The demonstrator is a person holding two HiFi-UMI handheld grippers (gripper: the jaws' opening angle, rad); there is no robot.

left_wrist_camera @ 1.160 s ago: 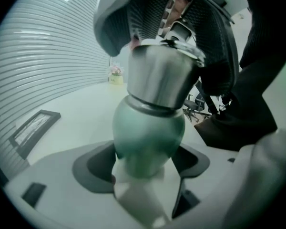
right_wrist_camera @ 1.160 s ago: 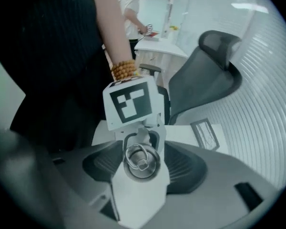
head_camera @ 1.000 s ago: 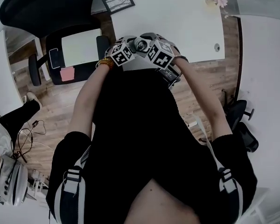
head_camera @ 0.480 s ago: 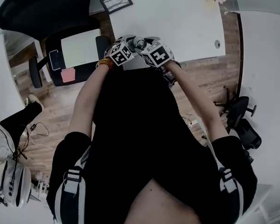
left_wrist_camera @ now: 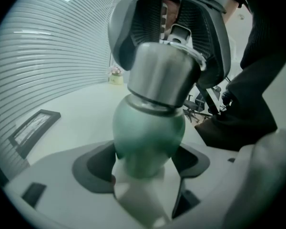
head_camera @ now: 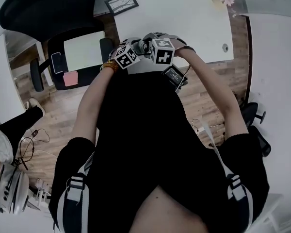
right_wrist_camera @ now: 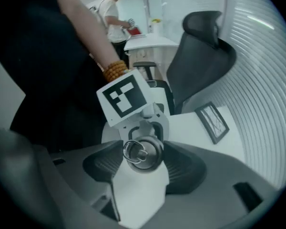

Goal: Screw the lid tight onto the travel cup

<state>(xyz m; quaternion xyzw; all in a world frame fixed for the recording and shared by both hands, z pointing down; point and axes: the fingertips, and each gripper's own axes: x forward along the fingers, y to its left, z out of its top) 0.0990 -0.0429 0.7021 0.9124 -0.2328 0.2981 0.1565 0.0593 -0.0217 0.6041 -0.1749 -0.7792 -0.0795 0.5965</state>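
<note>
Evidently the work is done in the air, close to the person's chest and above the white worktop (head_camera: 184, 13), so each hand can take one half of the job. The left tool (left_wrist_camera: 145, 165) pinches the green body of the travel cup (left_wrist_camera: 150, 132) low down, its pads pressed on both sides. That leaves the neck and top free and gives a firm hold against twisting. The right tool (right_wrist_camera: 142, 170) comes almost straight down from above, so its own axis lines up with the cup's and a roll of the wrist turns the thread. Its jaws have just been closing and now sit against opposite sides of the steel lid (right_wrist_camera: 145, 151), whose ring shows between them. The lid sits squarely on the cup's mouth, so I judge the tightening to be under way rather than finished.
</note>
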